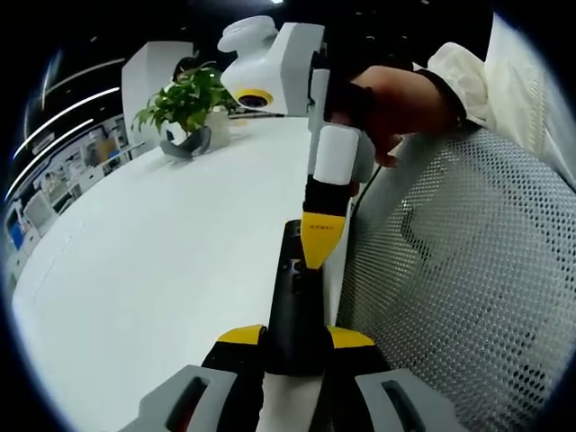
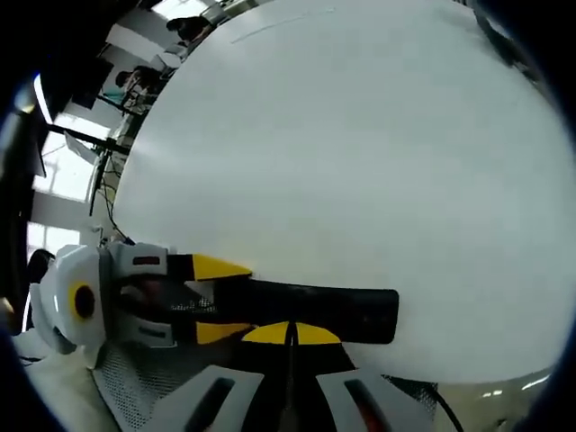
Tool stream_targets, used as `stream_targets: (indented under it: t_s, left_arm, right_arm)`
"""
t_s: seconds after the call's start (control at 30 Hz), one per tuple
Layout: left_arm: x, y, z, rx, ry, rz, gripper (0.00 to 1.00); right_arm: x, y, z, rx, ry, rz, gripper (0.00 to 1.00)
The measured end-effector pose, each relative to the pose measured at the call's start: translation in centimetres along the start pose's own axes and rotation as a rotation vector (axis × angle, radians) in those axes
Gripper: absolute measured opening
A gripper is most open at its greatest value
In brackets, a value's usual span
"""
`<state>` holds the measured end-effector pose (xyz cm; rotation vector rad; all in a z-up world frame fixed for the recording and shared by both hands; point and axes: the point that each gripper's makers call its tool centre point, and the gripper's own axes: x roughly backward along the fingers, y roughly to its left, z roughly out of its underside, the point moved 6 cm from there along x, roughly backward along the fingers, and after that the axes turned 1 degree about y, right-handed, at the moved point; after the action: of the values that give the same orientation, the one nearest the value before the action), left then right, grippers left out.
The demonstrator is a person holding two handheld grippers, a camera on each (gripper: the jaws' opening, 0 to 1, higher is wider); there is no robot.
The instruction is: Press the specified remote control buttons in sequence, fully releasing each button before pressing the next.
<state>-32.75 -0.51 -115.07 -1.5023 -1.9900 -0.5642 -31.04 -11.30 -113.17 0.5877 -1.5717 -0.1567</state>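
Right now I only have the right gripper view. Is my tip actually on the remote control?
Observer: In the left gripper view the right tongs, shut, look to touch the remote control near one long edge, not its middle.
Operator: Anything else on the table I could hit?
Observer: A potted plant stands at the far end of the white table, well apart from the remote control.
Operator: How is my gripper being held?
Observer: A hand grips its body above the right tongs, coming in from the side.
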Motion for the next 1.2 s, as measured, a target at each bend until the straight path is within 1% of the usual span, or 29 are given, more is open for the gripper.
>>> stream_targets:
  t_s: [0.07,0.17,0.27,0.47,0.97,1.07,1.13,1.2]
  left_arm:
    - [0.0,-0.01,-0.01,0.0,0.0,0.0,0.25]
    - [-0.01,-0.01,0.0,0.001,0.0,0.001,0.25]
    - [-0.02,-0.02,0.0,0.001,-0.001,0.0,0.25]
    - [-0.02,-0.03,0.02,0.001,-0.001,0.001,0.25]
    - [-0.05,-0.05,0.01,-0.001,0.0,0.002,0.26]
    - [-0.05,-0.05,0.01,-0.001,0.0,0.001,0.26]
    - [-0.05,-0.03,0.0,0.0,0.0,0.0,0.25]
    - [-0.05,-0.02,0.01,-0.001,0.0,0.0,0.25]
  right_arm:
    - [-0.04,-0.07,0.02,0.004,0.001,-0.003,0.0]
    - [0.05,-0.31,0.06,-0.025,-0.004,-0.022,0.0]
    - [0.01,-0.22,0.08,-0.028,-0.002,-0.026,0.0]
    - [-0.14,-0.04,0.11,0.001,0.003,-0.007,0.0]
    - [-0.18,0.02,0.31,0.006,0.01,0.0,0.0]
    - [-0.15,0.19,0.25,0.024,0.016,0.007,0.0]
    - [-0.07,0.11,0.13,0.013,0.007,0.004,0.0]
    - [0.14,0.14,-0.24,0.021,-0.023,0.002,0.0]
